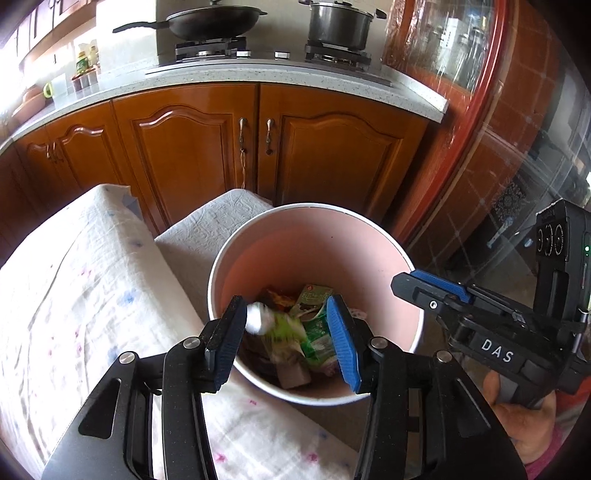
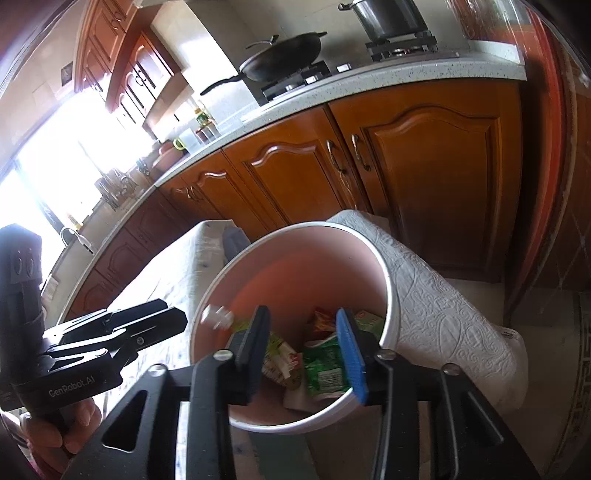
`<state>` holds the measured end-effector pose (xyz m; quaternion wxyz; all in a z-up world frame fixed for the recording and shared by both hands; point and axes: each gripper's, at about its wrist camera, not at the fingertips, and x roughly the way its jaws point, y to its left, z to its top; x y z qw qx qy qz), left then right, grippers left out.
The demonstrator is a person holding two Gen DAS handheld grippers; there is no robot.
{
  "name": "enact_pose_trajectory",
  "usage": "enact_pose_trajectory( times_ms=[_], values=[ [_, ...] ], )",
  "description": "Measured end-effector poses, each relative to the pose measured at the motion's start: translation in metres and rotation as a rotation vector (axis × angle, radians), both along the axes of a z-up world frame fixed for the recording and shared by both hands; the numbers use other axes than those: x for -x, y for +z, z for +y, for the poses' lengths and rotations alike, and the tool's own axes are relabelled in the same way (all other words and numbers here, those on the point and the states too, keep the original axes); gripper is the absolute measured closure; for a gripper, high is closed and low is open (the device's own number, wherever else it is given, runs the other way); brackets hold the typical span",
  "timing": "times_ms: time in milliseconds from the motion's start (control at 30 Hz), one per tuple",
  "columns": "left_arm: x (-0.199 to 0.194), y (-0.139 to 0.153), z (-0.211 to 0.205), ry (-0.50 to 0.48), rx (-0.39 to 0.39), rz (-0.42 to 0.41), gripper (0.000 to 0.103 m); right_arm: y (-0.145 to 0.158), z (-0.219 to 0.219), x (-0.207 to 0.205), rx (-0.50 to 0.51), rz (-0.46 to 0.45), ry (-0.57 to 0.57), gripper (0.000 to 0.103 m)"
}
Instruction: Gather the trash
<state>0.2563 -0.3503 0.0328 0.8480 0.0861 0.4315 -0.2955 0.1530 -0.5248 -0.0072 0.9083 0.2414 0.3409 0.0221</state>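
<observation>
2 claws read "DAS" (image 1: pixel 496 350) and "GenRobot.AI" (image 2: pixel 72 387).

Pretty standard kitchen back there: black wok (image 1: pixel 212 20) at 12 o'clock on the gas stove (image 1: pixel 273 53), steel pot (image 1: pixel 338 24) just right of it. Speckled countertop (image 1: pixel 258 75) over orange wooden cabinet doors (image 1: pixel 184 155). Spice jars (image 1: pixel 85 79) at 10 o'clock, white patterned cloth (image 1: pixel 85 295) at 8.

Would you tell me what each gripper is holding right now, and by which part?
Nothing: left gripper and right gripper are open above the bin; a blurred bottle looks mid-fall.
</observation>
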Motion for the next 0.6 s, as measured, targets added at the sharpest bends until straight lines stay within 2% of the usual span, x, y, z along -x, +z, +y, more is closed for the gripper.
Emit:
enact_pose_trajectory(
  times_ms=[67,133,200,267,400,600],
  values=[
    [0.001,0.001,0.01,0.021,0.013,0.002,0.054,0.002,0.003,0.004,-0.004,-0.015,-0.003,0.053],
    [0.003,0.001,0.02,0.036,0.039,0.011,0.05,0.005,0.006,0.008,-0.003,-0.035,-0.01,0.039],
    [0.006,0.001,0.03,0.053,0.055,0.014,0.045,0.008,0.01,0.015,-0.006,-0.06,-0.019,0.031],
    [0.012,0.001,0.04,0.066,0.066,0.009,0.044,0.013,0.016,0.022,-0.002,-0.081,-0.029,0.03],
    [0.022,0.0,0.061,0.097,0.099,0.012,0.039,0.021,0.028,0.037,0.012,-0.128,-0.04,0.019],
    [0.043,0.002,0.097,0.153,0.154,0.006,0.032,0.028,0.049,0.054,0.021,-0.175,-0.042,0.017]
  ],
)
